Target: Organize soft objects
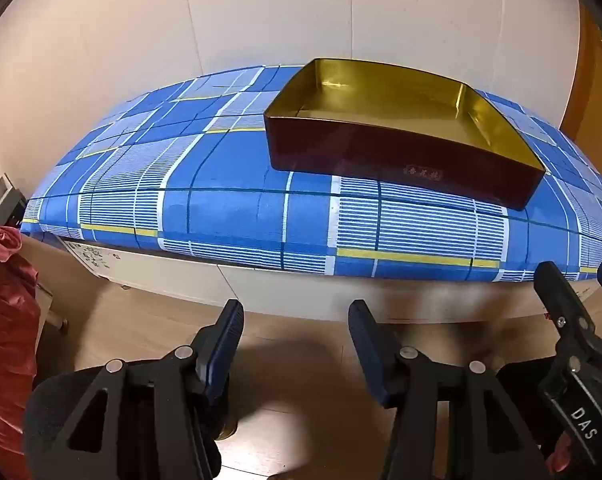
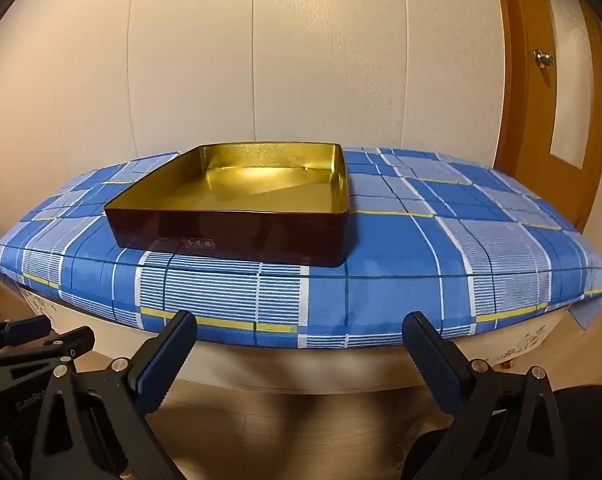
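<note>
Holding both grippers, left gripper [image 1: 297,344] and right gripper [image 2: 301,354], jaws apart, empty; box [image 2: 237,216] at twelve o'clock holds nothing, so I judge sorting unstarted.

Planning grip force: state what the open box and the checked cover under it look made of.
The shallow dark red box with a gold interior looks like tin-plate metal: glossy walls, mirror-like gold lining, thin crisp rim. The blue checked cover looks like woven cotton cloth: matte, printed, draped over the edge.

Both the left gripper [image 1: 297,312] and right gripper [image 2: 299,326] have black frames, blue ribbed finger pads, silver screws; one bears white "DAS" lettering
</note>
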`<state>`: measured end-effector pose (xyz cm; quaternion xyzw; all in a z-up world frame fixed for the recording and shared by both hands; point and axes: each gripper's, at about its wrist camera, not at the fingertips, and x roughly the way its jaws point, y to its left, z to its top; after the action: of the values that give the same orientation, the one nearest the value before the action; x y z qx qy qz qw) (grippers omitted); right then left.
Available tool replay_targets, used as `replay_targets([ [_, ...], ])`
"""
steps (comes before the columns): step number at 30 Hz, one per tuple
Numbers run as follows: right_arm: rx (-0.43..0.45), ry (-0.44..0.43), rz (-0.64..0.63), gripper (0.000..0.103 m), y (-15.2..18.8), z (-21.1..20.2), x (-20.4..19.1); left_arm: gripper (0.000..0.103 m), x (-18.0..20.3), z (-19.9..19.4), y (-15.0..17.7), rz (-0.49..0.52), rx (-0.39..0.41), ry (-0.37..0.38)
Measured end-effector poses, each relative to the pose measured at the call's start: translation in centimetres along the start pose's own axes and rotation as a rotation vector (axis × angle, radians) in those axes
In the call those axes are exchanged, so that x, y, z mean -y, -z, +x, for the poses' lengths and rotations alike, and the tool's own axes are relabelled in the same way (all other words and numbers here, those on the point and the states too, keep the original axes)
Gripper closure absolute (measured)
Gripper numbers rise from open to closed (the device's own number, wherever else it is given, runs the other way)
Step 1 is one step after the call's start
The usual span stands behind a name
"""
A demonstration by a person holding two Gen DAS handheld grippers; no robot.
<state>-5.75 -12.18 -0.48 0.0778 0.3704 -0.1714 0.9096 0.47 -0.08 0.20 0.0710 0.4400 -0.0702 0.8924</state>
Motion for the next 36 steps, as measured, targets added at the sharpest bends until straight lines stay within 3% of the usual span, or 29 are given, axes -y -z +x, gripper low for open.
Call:
replay_targets([
  [36, -0.057, 0.011, -0.004, 0.0, 0.2, 1.2, 0.7, 0.048, 0.0, -0.5, -0.1, 0.016, 0.029, 0.017],
])
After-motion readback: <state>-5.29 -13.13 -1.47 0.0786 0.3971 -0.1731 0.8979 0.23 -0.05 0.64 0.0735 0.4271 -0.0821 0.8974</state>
